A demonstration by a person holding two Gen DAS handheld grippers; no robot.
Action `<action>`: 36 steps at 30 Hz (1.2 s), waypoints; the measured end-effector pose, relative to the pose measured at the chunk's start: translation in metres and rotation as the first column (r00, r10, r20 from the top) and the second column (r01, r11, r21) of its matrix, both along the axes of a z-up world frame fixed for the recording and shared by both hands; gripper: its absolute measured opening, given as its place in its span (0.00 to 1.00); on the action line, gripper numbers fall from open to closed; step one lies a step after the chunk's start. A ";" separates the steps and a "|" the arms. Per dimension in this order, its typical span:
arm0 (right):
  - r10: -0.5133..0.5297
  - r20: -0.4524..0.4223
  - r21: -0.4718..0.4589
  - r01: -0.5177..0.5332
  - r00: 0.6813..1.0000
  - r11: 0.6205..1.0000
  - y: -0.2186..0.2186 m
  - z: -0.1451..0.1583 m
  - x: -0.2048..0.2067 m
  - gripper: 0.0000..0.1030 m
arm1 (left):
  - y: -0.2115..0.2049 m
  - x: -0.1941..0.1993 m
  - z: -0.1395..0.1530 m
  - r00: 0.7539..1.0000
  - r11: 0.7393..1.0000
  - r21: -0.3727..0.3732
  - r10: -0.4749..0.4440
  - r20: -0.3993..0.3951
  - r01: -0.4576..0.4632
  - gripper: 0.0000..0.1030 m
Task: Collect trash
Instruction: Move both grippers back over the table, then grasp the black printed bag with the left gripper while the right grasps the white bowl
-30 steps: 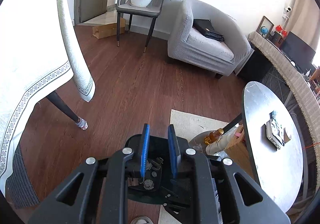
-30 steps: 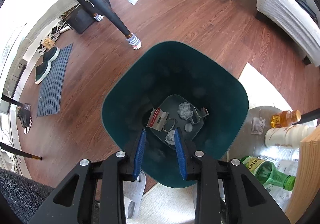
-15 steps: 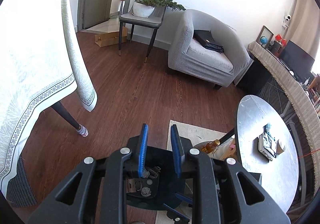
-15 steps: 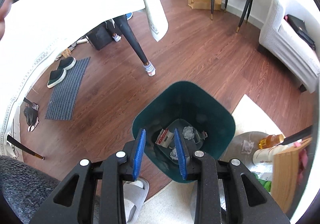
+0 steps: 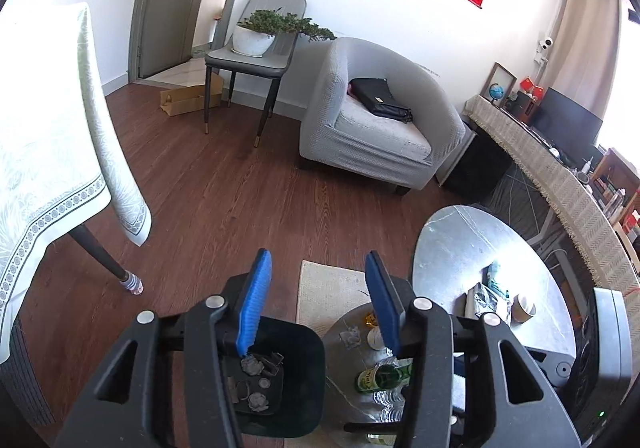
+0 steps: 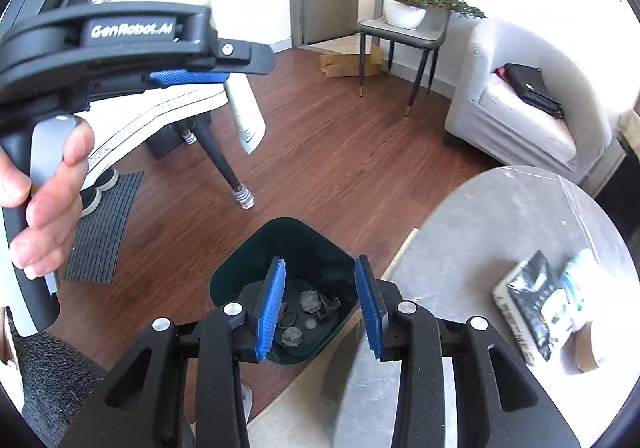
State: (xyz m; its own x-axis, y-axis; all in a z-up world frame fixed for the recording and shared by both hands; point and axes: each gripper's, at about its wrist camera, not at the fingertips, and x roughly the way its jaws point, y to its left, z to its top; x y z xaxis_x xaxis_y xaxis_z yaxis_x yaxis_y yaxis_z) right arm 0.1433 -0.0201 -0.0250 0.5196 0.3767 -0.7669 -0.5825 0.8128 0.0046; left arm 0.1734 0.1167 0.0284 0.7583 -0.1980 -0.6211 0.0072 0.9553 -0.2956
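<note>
Right wrist: "GenRobot.AI" on left gripper

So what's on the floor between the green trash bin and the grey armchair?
In the left wrist view, bare wooden floor lies between the trash bin and the armchair, with only the corner of a beige rug near the bin.

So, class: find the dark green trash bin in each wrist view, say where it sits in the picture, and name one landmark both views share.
Left wrist view: the trash bin sits at the bottom, left of centre, partly behind the left gripper.
Right wrist view: the trash bin sits bottom centre, framed between the fingers of the right gripper.
Shared landmark: the grey armchair with a black bag on its seat.
</note>
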 end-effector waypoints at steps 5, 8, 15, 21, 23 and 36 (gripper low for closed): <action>-0.085 0.029 0.013 0.085 0.996 0.996 -0.045 0.009 0.008 0.35 | -0.044 0.006 -0.006 0.996 0.994 0.060 -0.090 -0.006 0.091 0.59; -0.144 0.069 -0.010 0.145 0.987 0.989 -0.073 0.015 0.014 0.35 | -0.075 0.008 -0.009 0.986 0.981 0.093 -0.168 -0.004 0.168 0.64; -0.295 0.101 0.012 0.295 0.950 0.955 -0.148 0.024 0.025 0.36 | -0.134 0.013 -0.020 0.951 0.938 0.167 -0.308 -0.009 0.305 0.68; -0.386 0.094 0.035 0.385 0.918 0.922 -0.197 0.022 0.032 0.45 | -0.177 0.015 -0.033 0.907 0.887 0.192 -0.421 -0.034 0.419 0.74; -0.399 0.088 0.044 0.397 0.913 0.917 -0.210 0.021 0.033 0.48 | -0.189 0.014 -0.036 0.892 0.871 0.203 -0.449 -0.039 0.447 0.76; -0.373 0.126 -0.012 0.377 0.919 0.926 -0.256 0.021 0.029 0.50 | -0.233 0.027 -0.063 0.855 0.819 0.249 -0.506 -0.112 0.517 0.83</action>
